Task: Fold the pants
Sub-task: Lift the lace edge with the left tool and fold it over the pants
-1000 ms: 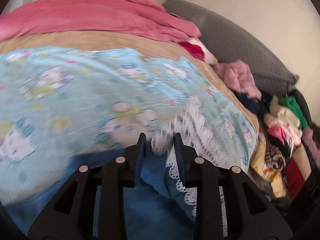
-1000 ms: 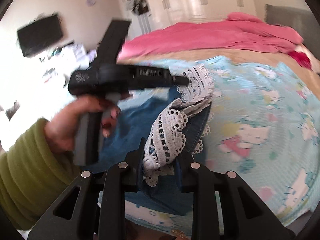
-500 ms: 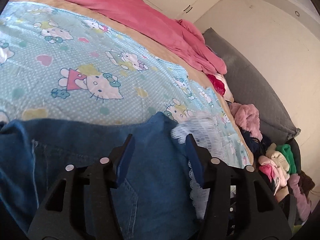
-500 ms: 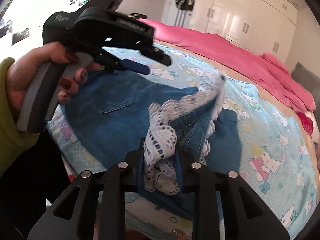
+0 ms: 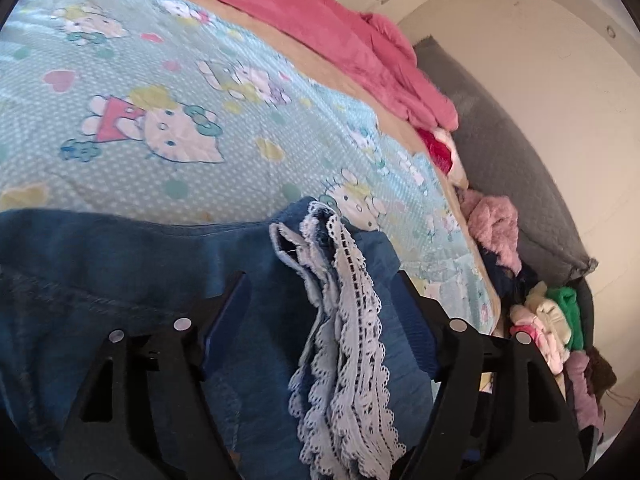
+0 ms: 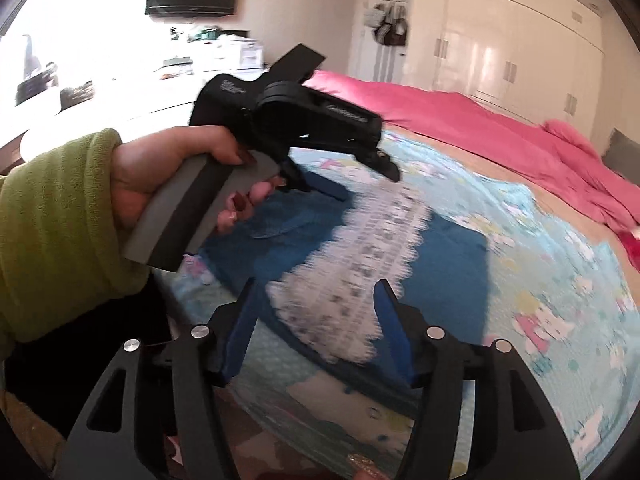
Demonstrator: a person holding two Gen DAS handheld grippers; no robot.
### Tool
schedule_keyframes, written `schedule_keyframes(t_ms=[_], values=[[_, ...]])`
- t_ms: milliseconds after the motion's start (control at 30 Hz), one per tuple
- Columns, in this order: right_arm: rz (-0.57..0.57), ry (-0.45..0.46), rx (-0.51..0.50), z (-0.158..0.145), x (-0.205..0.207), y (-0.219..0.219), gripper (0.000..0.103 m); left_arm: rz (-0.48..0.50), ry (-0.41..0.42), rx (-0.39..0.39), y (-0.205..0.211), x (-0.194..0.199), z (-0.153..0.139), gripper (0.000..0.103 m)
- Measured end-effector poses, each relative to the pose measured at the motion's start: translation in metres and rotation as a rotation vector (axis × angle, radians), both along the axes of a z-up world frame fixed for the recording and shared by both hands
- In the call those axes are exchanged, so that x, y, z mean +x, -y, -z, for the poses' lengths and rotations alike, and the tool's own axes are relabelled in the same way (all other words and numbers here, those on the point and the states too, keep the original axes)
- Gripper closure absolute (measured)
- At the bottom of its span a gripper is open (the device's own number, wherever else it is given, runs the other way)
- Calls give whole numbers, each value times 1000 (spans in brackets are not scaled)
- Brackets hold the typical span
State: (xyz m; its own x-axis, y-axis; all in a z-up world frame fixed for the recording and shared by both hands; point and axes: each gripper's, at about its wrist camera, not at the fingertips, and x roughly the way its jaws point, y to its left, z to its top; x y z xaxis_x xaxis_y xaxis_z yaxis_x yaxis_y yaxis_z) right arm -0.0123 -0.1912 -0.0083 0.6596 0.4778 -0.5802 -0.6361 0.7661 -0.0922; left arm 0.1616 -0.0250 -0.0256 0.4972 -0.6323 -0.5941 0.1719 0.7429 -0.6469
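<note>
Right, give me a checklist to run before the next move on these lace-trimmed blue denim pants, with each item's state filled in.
1. Left gripper clear of cloth: ok, jaws opening, pads off the white lace hem lying between them.
2. Right gripper released: ok, jaws opening, the hem lies blurred between them.
3. Blue denim pants resting on the cartoon-print light blue bedspread: ok.
4. Hem edges aligned: not ok, lace bunched.
5. Fold lying flat: cannot tell.
6. Pink blanket away from pants: ok.
</note>
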Motion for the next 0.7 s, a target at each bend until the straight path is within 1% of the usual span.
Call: schedule_keyframes(t_ms=[100, 167, 233, 300, 367, 400, 433, 467, 500, 533, 567, 633, 700], values=[[8, -8, -27, 3, 0, 0, 46, 34, -17, 25, 14, 11, 3, 39], [-10, -18, -68, 9, -3, -8, 46, 42, -20, 44, 21, 15, 4, 39], [-26, -8, -105, 15, -2, -16, 46, 45, -22, 56, 26, 19, 6, 39], [-33, -5, -116, 19, -1, -22, 48, 52, -24, 65, 30, 23, 8, 41], [-22, -15, -126, 22, 5, -28, 48, 58, -25, 73, 33, 26, 10, 60], [-18, -32, -133, 25, 9, -31, 48, 55, -27, 71, 34, 27, 11, 65], [-12, -55, -142, 29, 15, -34, 52, 53, -27, 65, 34, 28, 12, 75], [0, -98, -153, 35, 22, -36, 57, 48, -25, 59, 34, 29, 12, 82], [8, -136, -142, 38, 27, -36, 66, 46, -22, 50, 33, 29, 13, 84], [13, -160, -118, 38, 30, -34, 79, 45, -18, 47, 33, 30, 13, 89], [15, -189, -72, 34, 34, -30, 88, 47, -12, 43, 33, 29, 12, 90], [23, -202, -11, 25, 37, -22, 89, 46, 3, 31, 29, 26, 7, 91], [2, -218, 51, 17, 36, -19, 89, 44, 30, 14, 22, 20, -2, 91]])
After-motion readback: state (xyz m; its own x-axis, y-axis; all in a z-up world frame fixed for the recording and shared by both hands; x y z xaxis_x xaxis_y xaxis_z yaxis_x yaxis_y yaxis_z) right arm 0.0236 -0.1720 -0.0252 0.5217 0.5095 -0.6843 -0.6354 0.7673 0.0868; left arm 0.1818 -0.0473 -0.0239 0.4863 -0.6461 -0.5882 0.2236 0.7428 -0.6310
